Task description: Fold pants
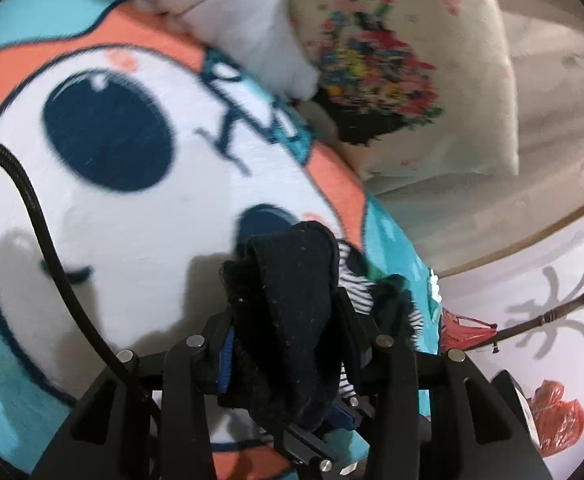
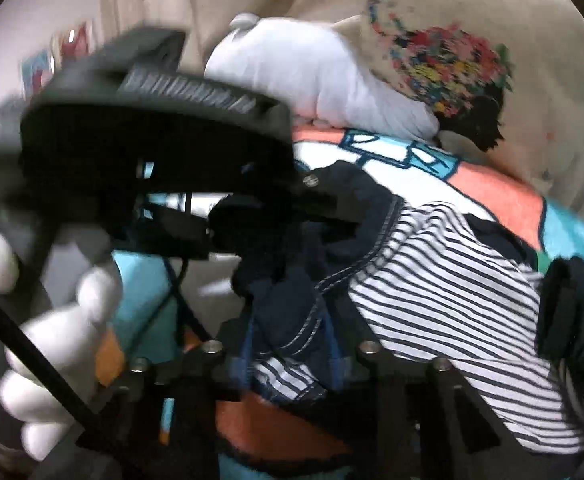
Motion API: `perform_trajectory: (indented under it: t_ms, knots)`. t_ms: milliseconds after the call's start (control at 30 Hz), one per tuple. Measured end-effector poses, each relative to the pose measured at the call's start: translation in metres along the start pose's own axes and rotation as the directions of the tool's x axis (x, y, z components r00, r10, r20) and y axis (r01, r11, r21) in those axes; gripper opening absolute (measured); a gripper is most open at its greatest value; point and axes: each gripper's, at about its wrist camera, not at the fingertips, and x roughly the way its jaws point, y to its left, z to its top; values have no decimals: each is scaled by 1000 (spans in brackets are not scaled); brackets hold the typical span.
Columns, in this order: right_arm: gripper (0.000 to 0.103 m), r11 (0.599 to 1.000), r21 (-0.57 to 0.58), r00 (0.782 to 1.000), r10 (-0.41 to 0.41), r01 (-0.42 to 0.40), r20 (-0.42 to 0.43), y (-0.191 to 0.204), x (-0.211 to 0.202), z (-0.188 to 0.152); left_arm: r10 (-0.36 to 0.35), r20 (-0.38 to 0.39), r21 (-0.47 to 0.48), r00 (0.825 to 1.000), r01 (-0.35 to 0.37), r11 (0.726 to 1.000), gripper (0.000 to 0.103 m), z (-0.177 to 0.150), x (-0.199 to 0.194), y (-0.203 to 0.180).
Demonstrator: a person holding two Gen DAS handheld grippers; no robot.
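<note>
A big cartoon blanket point(image 1: 140, 216) covers the bed, with a flowered pillow point(image 1: 404, 64) at its far edge, and the pants point(image 2: 444, 280), striped with dark trim, are bunched up above the blanket rather than lying flat on it. The left gripper point(image 1: 288, 320) is clamped on a dark wad of them and the right gripper point(image 2: 292, 320) pinches a stitched dark edge close by. Folding looks barely begun to me: no neat fold shows, and smoothing and folding are all left.
</note>
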Motion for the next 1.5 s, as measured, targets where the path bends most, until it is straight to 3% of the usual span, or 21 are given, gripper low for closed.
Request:
perform_trajectory:
  t_ms: [233,433,500,533,567,667,800,867,1067,1133,1167,1267,1333,1433,1500]
  knots:
    - [24,990,127,992,45,-60,121,-39,-51,3,15,-44,170,999,-7,985,42,-6,31,-89]
    - [24,948,317,973,-53,-23,226,-116,-109,-16,19,-145,307,989,26,951,46,-20,99,-168]
    - [26,913,407,970,-109,11,219,-151,-121,-35,-28,-196,290,980,85,953,46,-22,113,-177]
    - [31,893,447,970,-145,44,193,-167,-124,-45,-46,-216,274,975,106,956,46,-24,115,-180]
    - [44,878,474,970,-172,71,173,-178,-125,-53,-60,-221,273,973,121,954,46,-25,113,-182]
    - [57,816,569,958,-234,102,164,-210,-146,-77,-41,-160,320,986,92,943,52,-27,93,-182]
    - [57,793,601,930,-287,97,229,-229,-175,-74,3,-65,297,998,17,955,58,-20,70,-163]
    - [56,811,584,925,-257,48,281,-230,-182,-61,19,-63,275,998,0,962,58,-20,69,-151]
    - [55,845,530,953,-105,-64,283,-217,-157,-28,46,-111,220,993,-21,975,58,-31,87,-123]
    - [55,843,537,971,-115,-16,210,-218,-137,-27,33,-108,190,994,-12,982,58,-30,85,-113]
    - [55,828,558,981,-148,54,125,-222,-122,-31,30,-100,181,995,-11,983,59,-29,83,-109]
    - [61,794,588,981,-195,156,4,-231,-105,-46,23,-73,157,997,-11,988,65,-24,75,-95]
    - [65,778,621,988,-148,93,38,-237,-111,-56,14,-62,135,998,-5,991,66,-21,72,-87]
    - [73,776,626,987,-146,74,64,-245,-122,-62,-25,-56,96,998,30,995,68,-18,71,-76]
    - [73,774,632,990,-120,46,74,-251,-121,-61,-64,-44,83,997,67,994,76,-18,73,-72]
